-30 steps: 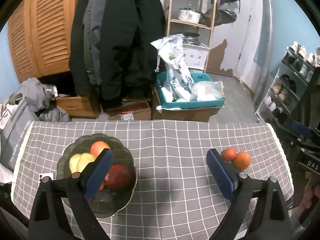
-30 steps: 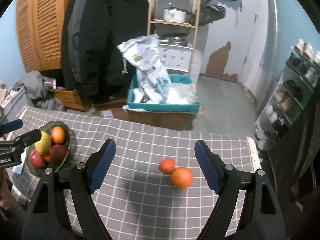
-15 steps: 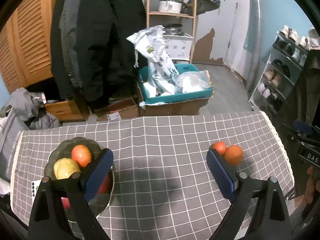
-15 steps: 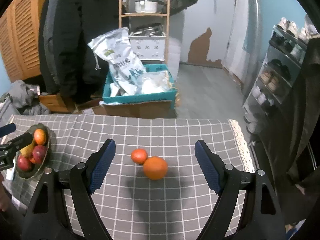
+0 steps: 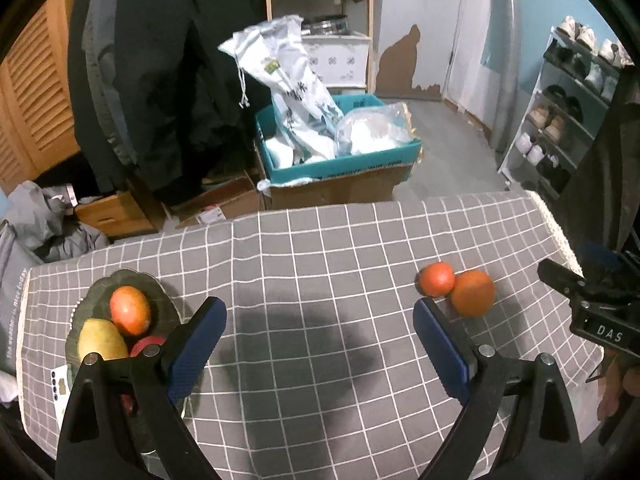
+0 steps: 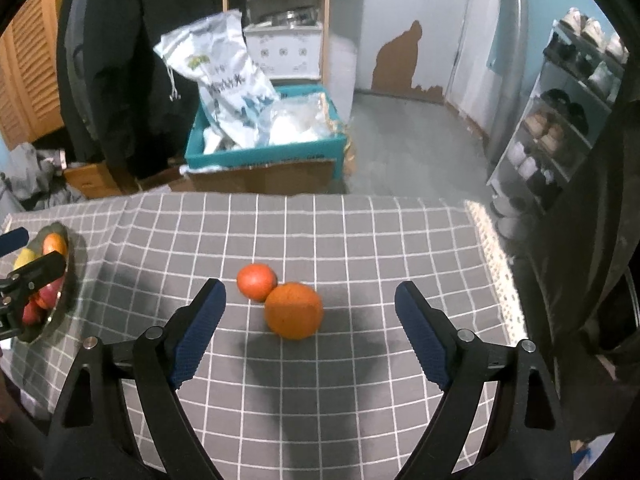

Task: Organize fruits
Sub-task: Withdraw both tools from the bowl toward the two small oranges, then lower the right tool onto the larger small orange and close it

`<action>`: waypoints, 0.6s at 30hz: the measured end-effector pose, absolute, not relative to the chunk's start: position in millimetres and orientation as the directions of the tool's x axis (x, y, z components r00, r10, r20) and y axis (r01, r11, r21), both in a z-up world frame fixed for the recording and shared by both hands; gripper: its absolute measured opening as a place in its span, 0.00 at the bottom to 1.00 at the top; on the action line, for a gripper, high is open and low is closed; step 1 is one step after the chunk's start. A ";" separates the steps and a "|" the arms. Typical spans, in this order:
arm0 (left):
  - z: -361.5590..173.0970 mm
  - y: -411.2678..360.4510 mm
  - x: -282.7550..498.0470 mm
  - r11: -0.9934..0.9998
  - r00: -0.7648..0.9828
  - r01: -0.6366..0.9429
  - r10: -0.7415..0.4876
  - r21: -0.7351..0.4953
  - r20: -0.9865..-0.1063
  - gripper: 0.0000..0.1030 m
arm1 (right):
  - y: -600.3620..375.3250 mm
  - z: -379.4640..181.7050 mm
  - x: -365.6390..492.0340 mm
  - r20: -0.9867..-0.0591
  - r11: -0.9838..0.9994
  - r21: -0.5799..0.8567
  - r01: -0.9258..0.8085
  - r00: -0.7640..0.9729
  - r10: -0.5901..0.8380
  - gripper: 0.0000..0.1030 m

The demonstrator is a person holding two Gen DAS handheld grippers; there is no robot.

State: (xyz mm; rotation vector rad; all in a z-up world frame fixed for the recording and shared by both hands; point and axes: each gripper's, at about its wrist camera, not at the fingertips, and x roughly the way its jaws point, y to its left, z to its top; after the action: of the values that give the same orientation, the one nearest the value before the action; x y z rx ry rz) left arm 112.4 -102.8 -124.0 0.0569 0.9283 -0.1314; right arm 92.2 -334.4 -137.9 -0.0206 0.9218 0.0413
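Right wrist view: the right gripper (image 6: 310, 332) has just been opening its jaws wide, with nothing gripped. Just past it, a big orange (image 6: 294, 310) touches a small tangerine (image 6: 257, 281) on the checked tablecloth (image 6: 360, 240). Far left sits the fruit plate (image 6: 70, 272). The left gripper (image 5: 320, 344) is released too.

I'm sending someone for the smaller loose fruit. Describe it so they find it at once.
On the checked tablecloth, away from the fruit bowl at its left end, two round fruits touch. Take the small orange behind: redder and smaller than the big orange in front.
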 end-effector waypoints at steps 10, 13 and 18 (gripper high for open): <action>-165.0 -112.1 138.0 0.992 0.523 0.126 -0.070 -0.004 -0.849 0.93 | -328.2 -195.8 124.3 -0.875 0.998 0.016 -0.054 0.482 0.040 0.84; -176.4 -114.0 143.3 0.992 0.505 0.125 -0.073 -0.011 -0.860 0.93 | -324.0 -214.0 133.5 -0.894 0.998 0.020 -0.064 0.445 0.047 0.84; -192.2 -115.5 149.7 0.992 0.481 0.123 -0.071 -0.013 -0.874 0.93 | -319.3 -235.3 145.1 -0.913 0.997 0.046 -0.066 0.402 0.069 0.84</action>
State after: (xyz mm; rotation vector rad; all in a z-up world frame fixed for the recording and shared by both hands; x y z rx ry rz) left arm 149.7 -115.5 -192.2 0.0536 1.0631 -0.1186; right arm 145.1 -319.3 -235.3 0.0028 1.1545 0.0851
